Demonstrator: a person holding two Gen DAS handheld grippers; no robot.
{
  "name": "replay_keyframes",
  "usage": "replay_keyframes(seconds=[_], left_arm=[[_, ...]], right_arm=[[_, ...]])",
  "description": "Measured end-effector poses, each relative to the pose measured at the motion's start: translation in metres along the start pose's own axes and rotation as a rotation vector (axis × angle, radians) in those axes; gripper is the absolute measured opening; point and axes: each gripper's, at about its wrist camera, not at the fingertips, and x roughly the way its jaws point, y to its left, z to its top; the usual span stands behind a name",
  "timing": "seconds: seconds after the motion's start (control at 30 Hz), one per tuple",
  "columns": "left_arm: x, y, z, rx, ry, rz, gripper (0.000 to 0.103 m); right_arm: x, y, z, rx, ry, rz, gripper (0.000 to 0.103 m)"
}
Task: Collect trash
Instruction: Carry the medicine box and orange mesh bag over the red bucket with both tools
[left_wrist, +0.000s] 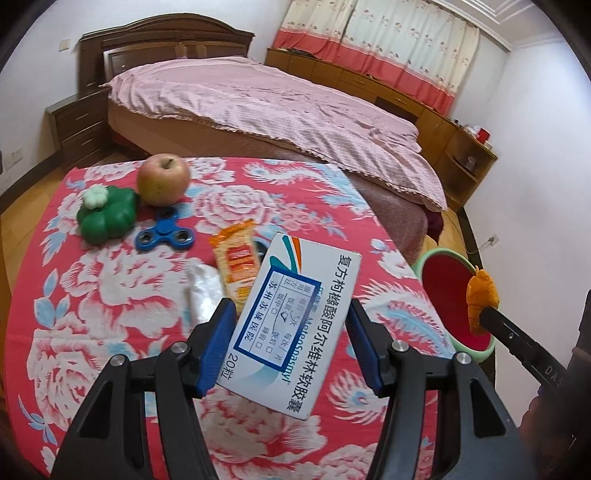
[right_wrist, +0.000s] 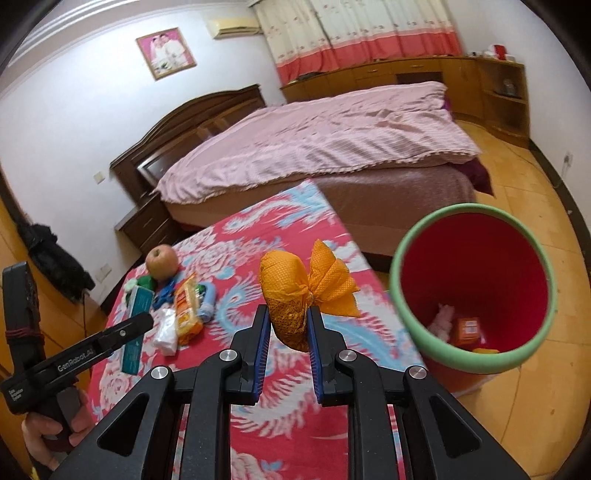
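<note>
My left gripper is shut on a white medicine box with blue print, held tilted above the red floral tablecloth. My right gripper is shut on an orange mesh pouch tied like a bow, held above the table's right edge, left of the bin. The bin has a green rim and red inside, stands on the floor beside the table and holds several pieces of trash. It also shows in the left wrist view, with the pouch over it.
On the table lie an orange snack wrapper, a clear plastic wrapper, a blue fidget spinner, a green clover-shaped toy and an apple. A bed stands behind the table.
</note>
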Motion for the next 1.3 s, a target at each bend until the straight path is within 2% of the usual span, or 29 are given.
replay_keyframes(seconds=[0.57, 1.0, 1.3], left_arm=[[0.026, -0.089, 0.002, 0.158, 0.064, -0.084, 0.061], [0.061, -0.144, 0.005, 0.247, 0.114, -0.115, 0.061], [0.084, -0.175, 0.004, 0.302, 0.149, -0.136, 0.061]], right_arm=[[-0.024, -0.083, 0.0, 0.163, -0.054, -0.105, 0.02], [-0.01, -0.141, -0.002, 0.253, -0.024, -0.169, 0.02], [-0.001, -0.162, -0.003, 0.278, -0.017, -0.189, 0.022]])
